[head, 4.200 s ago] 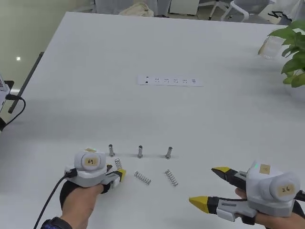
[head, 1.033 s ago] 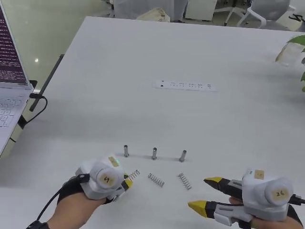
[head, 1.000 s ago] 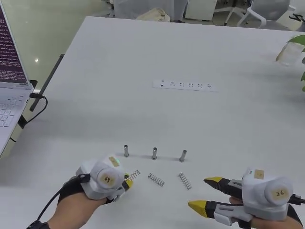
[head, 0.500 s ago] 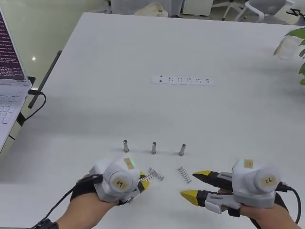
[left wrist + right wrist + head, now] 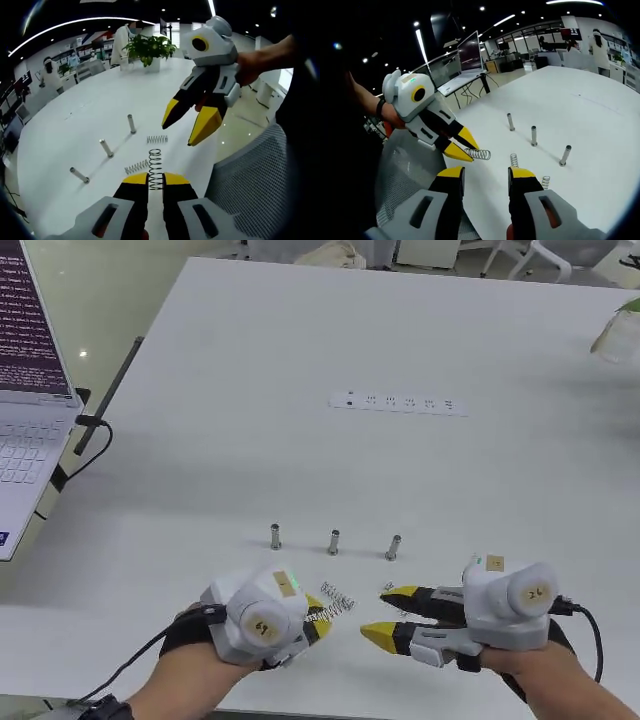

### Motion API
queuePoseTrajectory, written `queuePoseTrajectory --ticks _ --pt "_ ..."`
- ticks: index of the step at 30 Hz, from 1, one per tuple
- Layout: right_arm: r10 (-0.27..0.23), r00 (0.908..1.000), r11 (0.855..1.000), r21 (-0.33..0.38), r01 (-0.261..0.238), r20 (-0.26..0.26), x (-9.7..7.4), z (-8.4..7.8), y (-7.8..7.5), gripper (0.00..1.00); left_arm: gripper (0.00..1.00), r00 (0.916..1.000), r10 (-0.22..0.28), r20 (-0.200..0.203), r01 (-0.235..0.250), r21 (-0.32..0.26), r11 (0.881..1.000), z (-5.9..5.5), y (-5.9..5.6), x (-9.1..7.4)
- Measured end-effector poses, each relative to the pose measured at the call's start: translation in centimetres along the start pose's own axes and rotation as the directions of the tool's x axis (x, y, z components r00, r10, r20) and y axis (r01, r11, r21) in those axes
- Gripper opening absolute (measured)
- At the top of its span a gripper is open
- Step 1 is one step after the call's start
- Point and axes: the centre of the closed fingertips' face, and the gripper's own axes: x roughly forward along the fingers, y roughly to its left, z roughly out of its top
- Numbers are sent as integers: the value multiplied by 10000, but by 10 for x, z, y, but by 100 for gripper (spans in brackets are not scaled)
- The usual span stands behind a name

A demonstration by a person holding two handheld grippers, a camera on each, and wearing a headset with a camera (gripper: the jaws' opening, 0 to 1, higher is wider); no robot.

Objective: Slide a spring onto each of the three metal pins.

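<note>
**Left claw loaded, three pins bare**

I have the left claw (image 5: 156, 178) clenched on one spring (image 5: 155, 165), gripped by its near end; the rest of the coil juts free beyond the tips. The right claw (image 5: 485, 173) is released, jaws well apart, carrying nothing. Both claws sit on my side of the middle pin (image 5: 334, 542), one to each side of it, tips turned toward each other with the held spring between them. The left pin (image 5: 275, 536) and right pin (image 5: 393, 547) flank the middle pin in one row; all three stand upright and bare.

Hazards, as I judge them:
- the spring is held by one end only, so it may bend or flick out if it meets a pin off-axis;
- the right claw hangs near the free end, and a small drift could knock it;
- I cannot tell whether the pins are fixed, so a side load might topple one.

The first loose spring (image 5: 157, 139) and second loose spring (image 5: 136, 166) lie flat on the bench (image 5: 300, 360) between the middle pin and the claws, in the approach path. A power strip (image 5: 398, 403) lies well beyond the middle pin; a laptop (image 5: 30, 340) stands far to its left.
</note>
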Motion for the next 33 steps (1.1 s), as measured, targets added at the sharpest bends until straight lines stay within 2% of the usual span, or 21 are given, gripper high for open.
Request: queuePoseTrajectory --ticks 9,17,20,26,33 --pt "618 9979 9979 -187 -622 -209 16 4 9 28 2 9996 -108 258 104 163 9998 4 -4 -6" --pt "1060 9932 9942 -114 -1067 -486 23 1 15 24 2 9992 -231 333 220 341 9992 3 -8 -7" --pt "1252 9904 9920 -83 -1258 -586 25 -1 18 23 2 9984 -361 427 342 452 9984 6 -12 -6" --pt "1465 9874 9892 33 -1465 -601 26 0 20 20 2 9973 -493 544 461 586 9972 9 -16 -5" --pt "1605 9865 9869 226 -1598 -336 22 5 20 13 2 9969 -548 557 502 807 9955 10 -16 -7"
